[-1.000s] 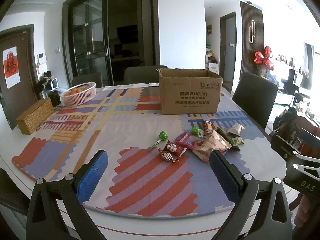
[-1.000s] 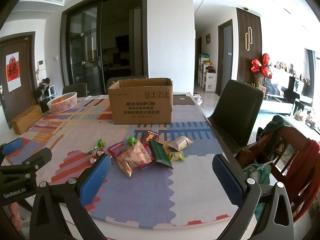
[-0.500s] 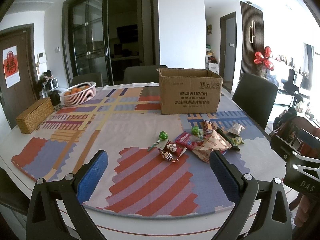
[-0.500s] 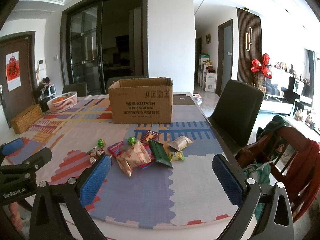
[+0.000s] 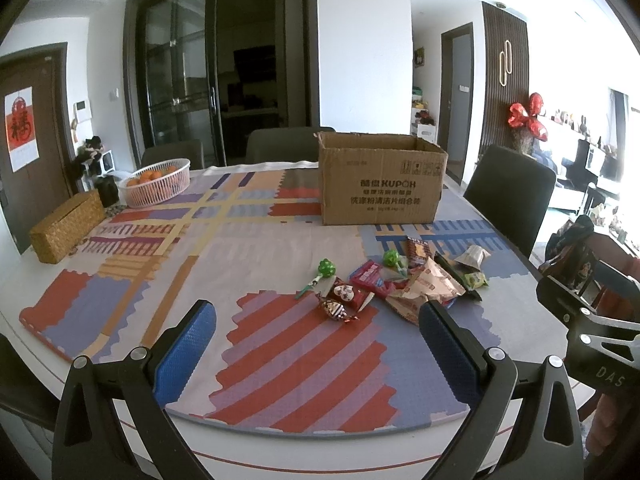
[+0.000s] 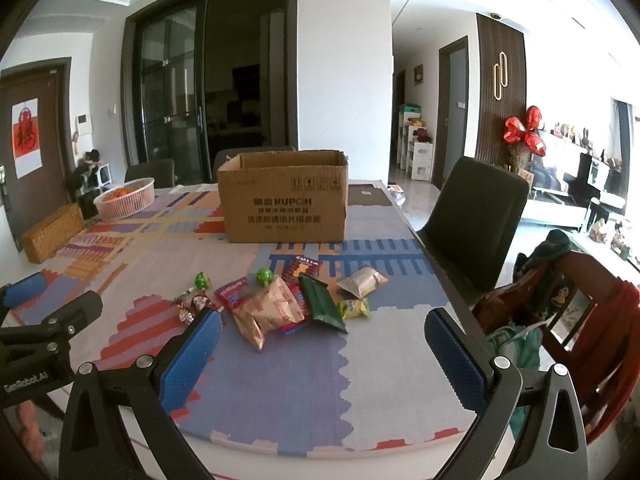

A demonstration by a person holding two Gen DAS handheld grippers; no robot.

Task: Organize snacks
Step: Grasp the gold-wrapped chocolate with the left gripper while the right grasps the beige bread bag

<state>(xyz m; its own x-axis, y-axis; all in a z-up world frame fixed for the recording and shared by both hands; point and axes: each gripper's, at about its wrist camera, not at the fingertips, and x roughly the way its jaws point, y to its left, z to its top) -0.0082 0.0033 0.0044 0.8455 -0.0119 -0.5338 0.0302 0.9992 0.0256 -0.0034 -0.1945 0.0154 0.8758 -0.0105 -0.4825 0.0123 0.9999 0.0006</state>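
Left gripper [image 5: 316, 342] spread wide, nothing between the blue textured pads [image 5: 186, 350], touching nothing, held over the near table edge. Right gripper [image 6: 322, 350] same: wide apart, empty, no contact, pads [image 6: 192, 356] ribbed blue rubber on black frames with silver screws.

Snacks [image 6: 288, 300] lie in a loose pile on the mat [image 5: 280, 360], ahead of both grippers, in front of the box [image 5: 380, 178]. Pile: crinkly tan bag [image 6: 266, 310] on top, flat dark green pouch [image 6: 322, 302] leaning against it, small beige pillow pack [image 6: 362, 280] to the right, tiny yellow-green pack [image 6: 354, 308] just beside the pouch, red flat wrapper [image 6: 230, 292], red carton-like pack [image 6: 300, 270] behind. Two green lollipops: one [image 5: 326, 268] apart at the left with a stick, one [image 5: 390, 258] in the pile. Shiny twisted foil candy [image 5: 336, 310] nearest the left gripper, touching a red-white wrapper [image 5: 346, 294].

Box is brown corrugated cardboard, open top, flaps down, printed text on front; inside not visible. Mat is foam puzzle-tile, patchwork of red, purple, orange, blue, on a round white table [image 5: 24, 292]. Far left: woven rectangular basket [image 5: 68, 226], white mesh bowl [image 5: 158, 182] with oranges. Dark chair [image 6: 476, 220] at the right.
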